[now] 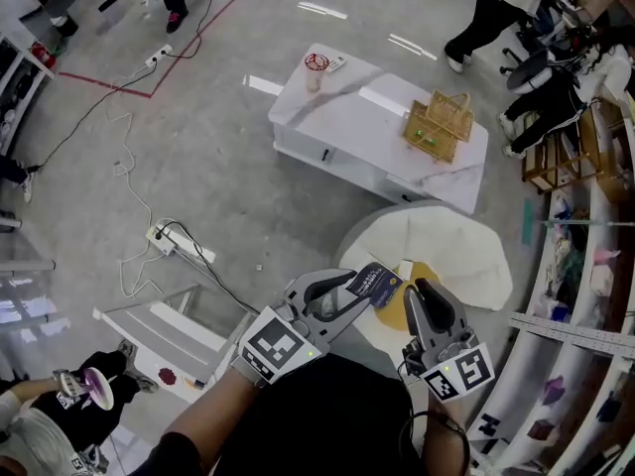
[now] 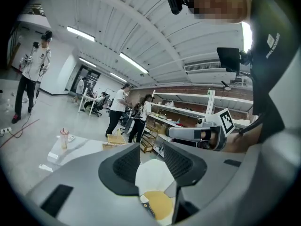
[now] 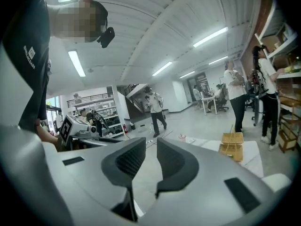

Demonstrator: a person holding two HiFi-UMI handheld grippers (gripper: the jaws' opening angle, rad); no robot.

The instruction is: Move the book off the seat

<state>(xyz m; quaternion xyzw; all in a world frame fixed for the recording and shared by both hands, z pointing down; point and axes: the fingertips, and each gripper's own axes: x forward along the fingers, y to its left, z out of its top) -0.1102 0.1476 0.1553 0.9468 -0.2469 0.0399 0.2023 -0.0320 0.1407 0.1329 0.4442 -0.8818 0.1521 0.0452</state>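
The dark blue book (image 1: pixel 377 284) lies at the near edge of the white round seat (image 1: pixel 446 251), partly over a yellow pad (image 1: pixel 397 310). My left gripper (image 1: pixel 357 291) points at the book, its fingertips just beside it. In the left gripper view the jaws (image 2: pixel 151 166) stand apart with only the seat (image 2: pixel 153 175) showing between them. The book's corner (image 2: pixel 148 210) lies lower, untouched by the pads. My right gripper (image 1: pixel 425 294) hovers over the seat's near side, jaws (image 3: pixel 150 161) a narrow gap apart, nothing between them.
A low white table (image 1: pixel 357 117) beyond the seat carries a wicker basket (image 1: pixel 437 125) and a cup (image 1: pixel 316 67). A power strip (image 1: pixel 169 238) and cables lie on the floor at left. Shelving (image 1: pixel 580 266) runs along the right. People stand further off.
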